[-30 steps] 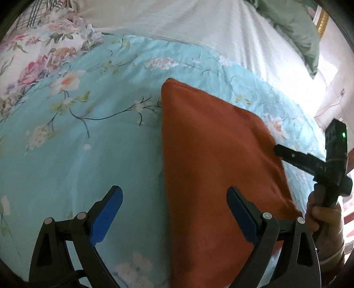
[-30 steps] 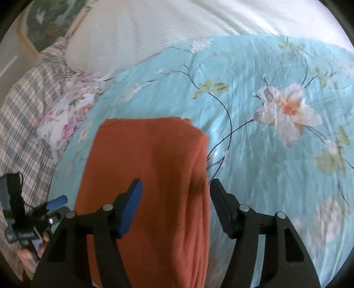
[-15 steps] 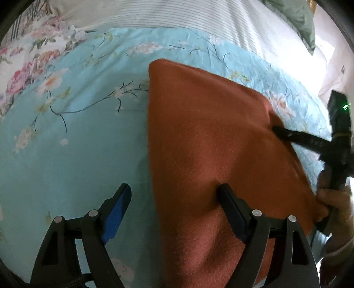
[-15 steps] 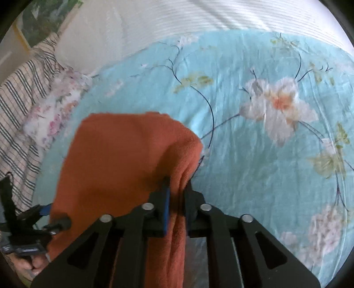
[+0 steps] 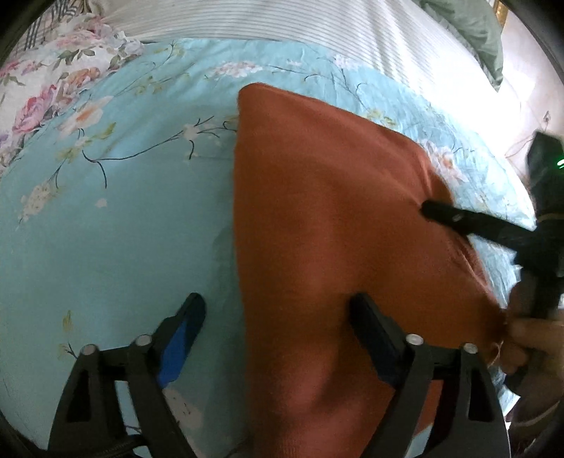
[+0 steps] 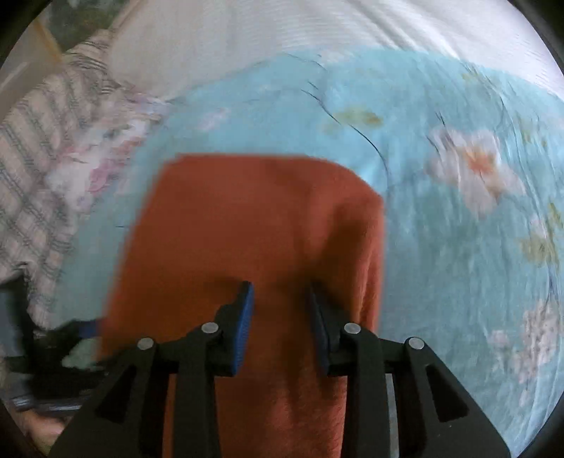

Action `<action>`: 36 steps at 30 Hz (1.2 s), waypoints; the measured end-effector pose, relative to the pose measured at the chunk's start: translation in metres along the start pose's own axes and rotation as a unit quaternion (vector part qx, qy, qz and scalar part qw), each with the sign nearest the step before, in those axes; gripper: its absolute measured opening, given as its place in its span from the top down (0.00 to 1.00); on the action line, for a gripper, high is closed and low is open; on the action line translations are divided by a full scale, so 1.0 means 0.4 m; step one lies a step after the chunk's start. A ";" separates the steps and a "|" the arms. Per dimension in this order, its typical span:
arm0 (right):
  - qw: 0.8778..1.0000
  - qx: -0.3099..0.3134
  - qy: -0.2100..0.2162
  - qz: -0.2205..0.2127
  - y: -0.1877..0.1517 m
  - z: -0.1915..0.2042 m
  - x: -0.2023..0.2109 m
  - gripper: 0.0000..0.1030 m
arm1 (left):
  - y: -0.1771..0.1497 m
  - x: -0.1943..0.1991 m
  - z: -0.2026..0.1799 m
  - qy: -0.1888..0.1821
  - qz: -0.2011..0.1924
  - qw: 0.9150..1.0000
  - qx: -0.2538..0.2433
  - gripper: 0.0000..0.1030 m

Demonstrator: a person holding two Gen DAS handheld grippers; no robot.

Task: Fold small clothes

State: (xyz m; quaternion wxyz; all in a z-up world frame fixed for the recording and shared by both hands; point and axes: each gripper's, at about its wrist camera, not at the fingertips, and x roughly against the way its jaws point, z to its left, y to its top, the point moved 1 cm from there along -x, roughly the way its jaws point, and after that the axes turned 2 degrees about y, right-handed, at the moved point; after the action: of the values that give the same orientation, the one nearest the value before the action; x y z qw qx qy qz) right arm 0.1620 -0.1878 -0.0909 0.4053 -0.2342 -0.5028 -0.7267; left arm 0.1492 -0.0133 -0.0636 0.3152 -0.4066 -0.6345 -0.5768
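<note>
A folded rust-orange cloth (image 5: 328, 218) lies on a light blue floral bedsheet (image 5: 116, 211). My left gripper (image 5: 278, 317) is open, its jaws wide apart astride the cloth's near left edge, one finger over the sheet and one over the cloth. In the right wrist view the cloth (image 6: 253, 225) fills the middle, and my right gripper (image 6: 280, 306) is open over its near part with a moderate gap and nothing between the pads. The right gripper also shows in the left wrist view (image 5: 458, 218), its tip at the cloth's right edge.
A white striped sheet (image 5: 282, 21) lies beyond the blue one. A pink floral cover (image 5: 42, 91) lies at the far left, a green pillow (image 5: 472, 28) at the far right. A checked blanket (image 6: 31, 183) lies on the left of the right wrist view.
My right gripper, shut on the cloth's right edge half a second ago, has opened and let go of it. The left gripper stayed open and moved closer over the cloth.
</note>
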 end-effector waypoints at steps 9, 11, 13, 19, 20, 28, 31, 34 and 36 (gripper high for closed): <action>1.000 -0.006 0.004 -0.017 -0.018 0.012 0.052 0.67 | -0.021 0.026 0.006 0.006 -0.001 1.000 0.012 0.12; 1.000 -0.009 0.003 -0.022 -0.033 0.020 0.071 0.58 | -0.039 0.042 0.013 0.006 0.001 1.000 0.021 0.12; 1.000 -0.009 0.009 -0.024 -0.060 0.021 0.095 0.55 | -0.059 0.057 0.023 0.002 0.003 1.000 0.031 0.12; 1.000 -0.010 0.006 -0.016 -0.134 0.021 0.139 0.53 | -0.116 0.095 0.027 0.002 0.004 0.999 0.044 0.12; 1.000 -0.009 0.007 -0.018 -0.137 0.025 0.147 0.53 | -0.121 0.104 0.027 0.004 0.003 0.999 0.043 0.12; 0.998 0.038 0.008 -0.055 -0.193 0.088 0.299 0.26 | -0.184 0.202 0.006 0.054 -0.030 0.998 0.002 0.11; 0.997 0.060 -0.005 -0.045 -0.228 0.105 0.316 0.20 | -0.214 0.223 0.002 0.076 -0.035 0.996 -0.014 0.11; 0.997 0.078 -0.004 -0.027 -0.272 0.117 0.322 0.16 | -0.247 0.247 -0.006 0.084 -0.041 0.995 -0.026 0.11; 0.996 0.090 -0.011 -0.014 -0.304 0.121 0.325 0.14 | -0.259 0.259 -0.009 0.087 -0.044 0.995 -0.035 0.11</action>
State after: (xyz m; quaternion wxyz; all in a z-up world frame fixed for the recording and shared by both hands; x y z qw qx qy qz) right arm -0.0145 -0.1693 -0.0407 0.4093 -0.1980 -0.5736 -0.6814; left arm 0.0092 -0.0014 -0.0222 0.3293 -0.3370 -0.6014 -0.6452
